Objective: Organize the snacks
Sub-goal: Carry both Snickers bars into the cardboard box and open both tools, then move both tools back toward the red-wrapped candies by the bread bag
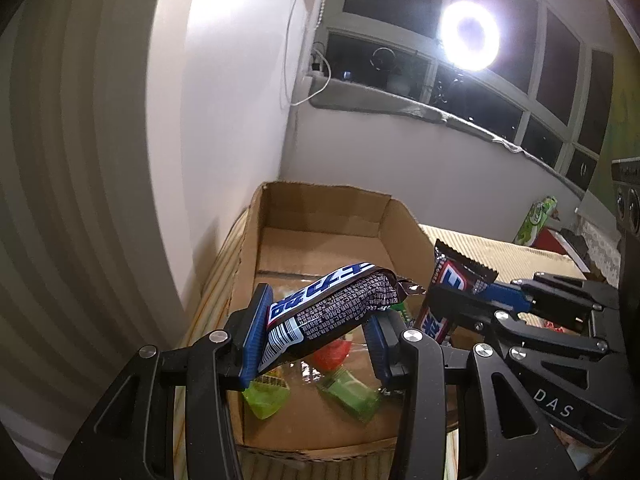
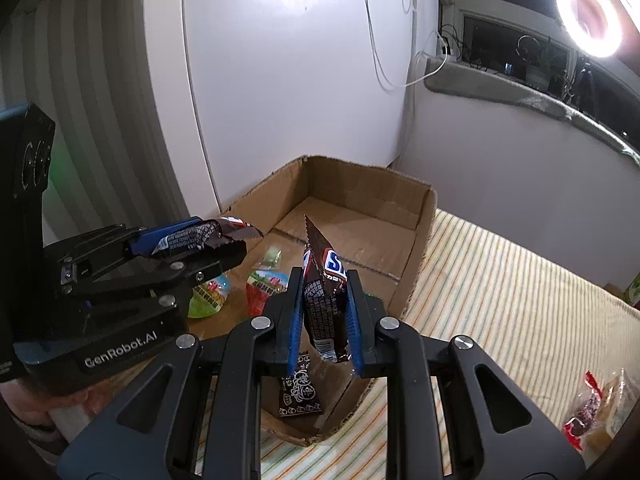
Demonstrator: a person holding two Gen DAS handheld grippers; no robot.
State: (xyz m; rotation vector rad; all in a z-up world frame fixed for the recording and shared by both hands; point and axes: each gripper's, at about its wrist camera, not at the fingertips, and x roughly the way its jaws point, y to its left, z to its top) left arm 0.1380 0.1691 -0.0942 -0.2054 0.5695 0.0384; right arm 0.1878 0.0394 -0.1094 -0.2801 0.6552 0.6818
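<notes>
In the left wrist view my left gripper [image 1: 316, 320] is shut on a dark chocolate bar [image 1: 344, 296] that lies crosswise between the blue pads. It hangs over the near end of an open cardboard box [image 1: 320, 208]. To its right, my right gripper [image 1: 460, 294] is shut on a second chocolate bar [image 1: 448, 276]. The right wrist view shows that second bar [image 2: 322, 300] standing upright in my right gripper [image 2: 324, 312], above the cardboard box [image 2: 420, 240]. My left gripper [image 2: 212, 238] with its bar [image 2: 192, 238] is at the left.
Green and red jelly cups [image 2: 212, 292] [image 2: 266, 286] and a dark packet [image 2: 298, 392] lie on the box floor. The box sits on a striped cloth [image 2: 500, 300] against a white wall. More wrapped snacks [image 2: 596, 408] lie at the lower right. A green packet [image 1: 536, 220] stands far right.
</notes>
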